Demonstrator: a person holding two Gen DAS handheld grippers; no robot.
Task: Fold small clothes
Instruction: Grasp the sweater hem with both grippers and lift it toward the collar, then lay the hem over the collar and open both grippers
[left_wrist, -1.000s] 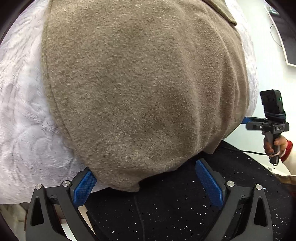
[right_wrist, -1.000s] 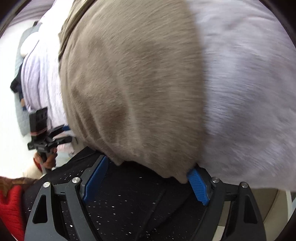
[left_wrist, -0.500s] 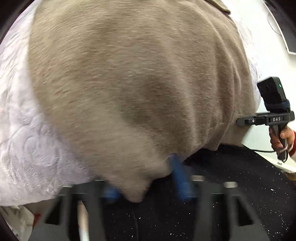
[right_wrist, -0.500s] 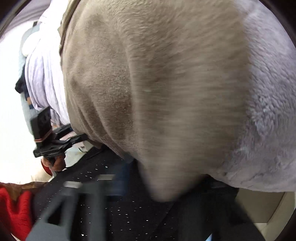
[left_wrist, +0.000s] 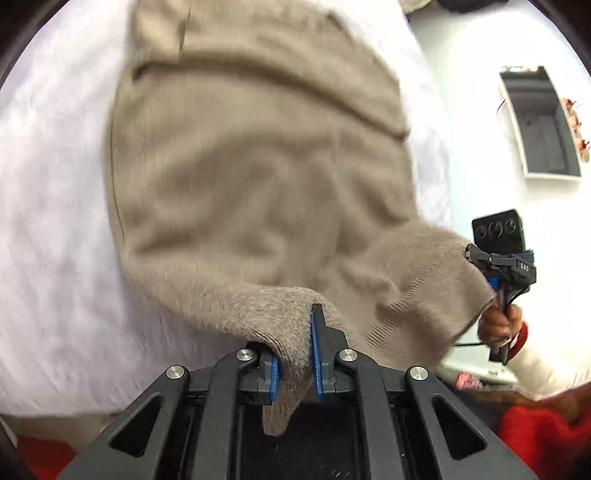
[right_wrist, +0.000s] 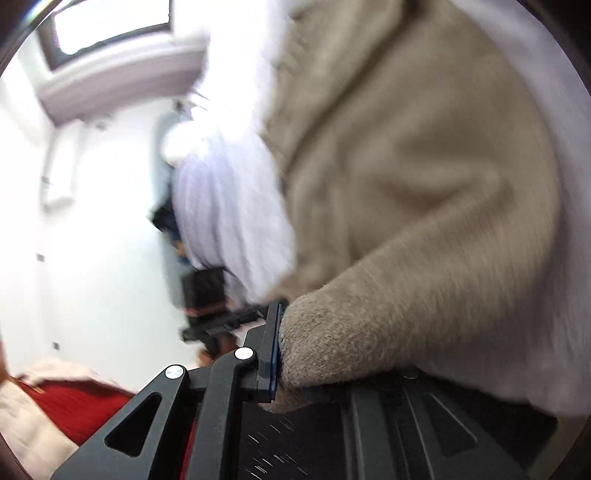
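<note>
Left gripper (left_wrist: 295, 354): matte black frame of angled linkage bars with triangular cut-outs, round silver screw heads at the pivots, blue ribbed pads on the fingers (left_wrist: 316, 354). Right gripper (right_wrist: 291, 347): same black frame, silver screws, blue pad edge. Seen from the left wrist, its black body carries white lettering, blurred, a black block on top and a thin black cable. Right hand (left_wrist: 498, 325): bare skin, red cuff, cream sleeve.

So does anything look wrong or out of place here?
Nothing stands out. The tan sweater lies on the white blanket, unfolded and a bit rumpled, its near edge pinched by the left gripper and the right gripper. No tears or spills show, though both views are blurred.
</note>
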